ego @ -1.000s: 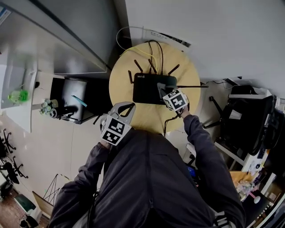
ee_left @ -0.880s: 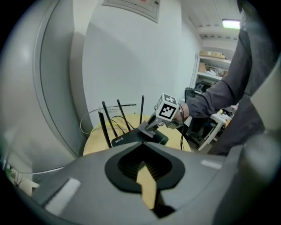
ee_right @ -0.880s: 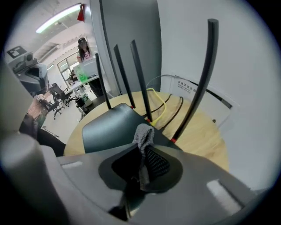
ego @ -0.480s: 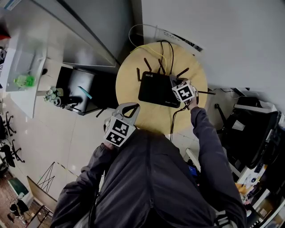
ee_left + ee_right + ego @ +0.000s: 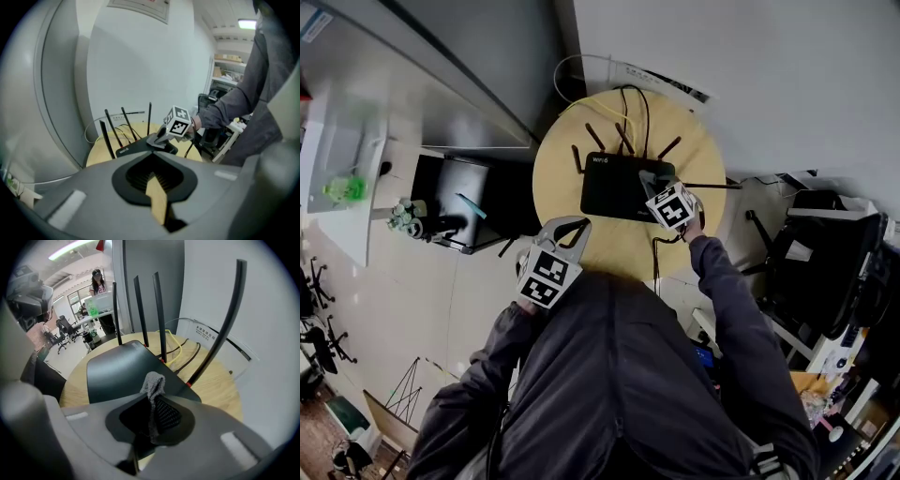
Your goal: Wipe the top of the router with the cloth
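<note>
A black router point(image 5: 614, 185) with several upright antennas point(image 5: 157, 310) lies on a round wooden table point(image 5: 558, 178). My right gripper point(image 5: 647, 180) sits over the router's right end, shut on a small grey cloth point(image 5: 153, 383) that pokes up between its jaws just above the router's top point(image 5: 119, 371). In the head view the cloth is hidden under the gripper. At the table's near edge my left gripper point(image 5: 578, 224) is held off the router. Its jaws stand together with nothing in them, and its own view shows the right gripper point(image 5: 158, 139) on the router.
A yellow cable point(image 5: 614, 108) and black cables run from the router's back to the white wall. A black cable point(image 5: 656, 258) drops off the table's near side. A black box point(image 5: 455, 202) stands left of the table, a black chair point(image 5: 825, 253) right. A person point(image 5: 98, 284) stands far off.
My right gripper slid slightly along the router's right end with the cloth, then came back. The left gripper stayed by the near edge.
</note>
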`<control>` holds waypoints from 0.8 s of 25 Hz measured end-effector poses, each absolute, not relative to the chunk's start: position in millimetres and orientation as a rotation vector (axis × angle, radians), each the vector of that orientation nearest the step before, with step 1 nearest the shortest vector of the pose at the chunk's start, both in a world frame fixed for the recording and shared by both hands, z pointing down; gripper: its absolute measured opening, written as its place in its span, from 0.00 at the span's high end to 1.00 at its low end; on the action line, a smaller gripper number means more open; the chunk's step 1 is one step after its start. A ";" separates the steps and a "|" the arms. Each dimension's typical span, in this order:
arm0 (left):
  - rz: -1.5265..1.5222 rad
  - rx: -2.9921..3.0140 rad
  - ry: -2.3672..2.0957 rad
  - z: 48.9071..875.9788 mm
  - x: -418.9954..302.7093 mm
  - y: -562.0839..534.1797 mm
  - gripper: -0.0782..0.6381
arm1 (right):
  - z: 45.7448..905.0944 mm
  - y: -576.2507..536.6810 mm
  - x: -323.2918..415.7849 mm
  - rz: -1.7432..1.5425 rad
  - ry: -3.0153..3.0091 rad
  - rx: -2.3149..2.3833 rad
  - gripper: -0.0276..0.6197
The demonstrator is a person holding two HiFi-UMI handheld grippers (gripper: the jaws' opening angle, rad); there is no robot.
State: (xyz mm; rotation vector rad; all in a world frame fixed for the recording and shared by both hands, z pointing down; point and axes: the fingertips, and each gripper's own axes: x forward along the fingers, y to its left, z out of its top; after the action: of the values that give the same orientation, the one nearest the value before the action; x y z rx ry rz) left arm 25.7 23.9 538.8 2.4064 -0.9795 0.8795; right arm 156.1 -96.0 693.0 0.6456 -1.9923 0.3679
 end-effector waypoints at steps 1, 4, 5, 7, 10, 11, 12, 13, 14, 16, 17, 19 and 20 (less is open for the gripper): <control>0.880 2.413 -0.971 539.1 26.9 23.2 0.89 | 693.8 -91.4 155.8 0.381 -1.993 0.648 0.92; 0.888 2.447 -0.941 536.8 32.4 19.0 0.89 | 695.8 -77.0 154.7 0.413 -1.999 0.655 0.92; 0.890 2.457 -0.932 536.1 34.4 18.4 0.89 | 694.6 -72.7 154.2 0.409 -2.002 0.652 0.92; 0.893 2.470 -0.918 535.7 37.8 18.3 0.89 | 694.2 -62.8 153.8 0.420 -2.010 0.660 0.92; 0.893 2.484 -0.903 535.5 41.8 18.8 0.89 | 694.7 -48.2 153.0 0.448 -2.022 0.678 0.92; 0.892 2.488 -0.898 535.4 43.4 19.4 0.89 | 694.4 -43.3 153.2 0.456 -2.026 0.682 0.92; 0.891 2.491 -0.894 535.3 44.9 20.2 0.89 | 694.0 -38.4 153.7 0.463 -2.030 0.686 0.92; 0.891 2.494 -0.889 535.4 46.1 21.1 0.89 | 693.7 -33.7 154.1 0.468 -2.033 0.687 0.92; 0.893 2.497 -0.885 535.8 46.8 21.8 0.89 | 693.5 -29.5 153.9 0.470 -2.035 0.683 0.92; 0.897 2.500 -0.874 537.2 47.2 22.5 0.89 | 692.9 -22.2 152.9 0.463 -2.036 0.666 0.92; 0.897 2.502 -0.869 538.1 47.3 22.4 0.89 | 693.1 -18.9 152.7 0.463 -2.035 0.659 0.92; 0.897 2.504 -0.865 539.7 47.5 21.4 0.89 | 694.3 -12.3 152.3 0.471 -2.036 0.649 0.92; 0.896 2.505 -0.865 540.1 47.8 20.8 0.89 | 695.0 -8.7 151.9 0.481 -2.039 0.644 0.92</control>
State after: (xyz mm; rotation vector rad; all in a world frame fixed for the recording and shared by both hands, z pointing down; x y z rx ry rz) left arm 47.8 20.8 540.1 2.5048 -0.8649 0.8960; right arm 151.9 -8.7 695.0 0.6437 -2.0389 0.4811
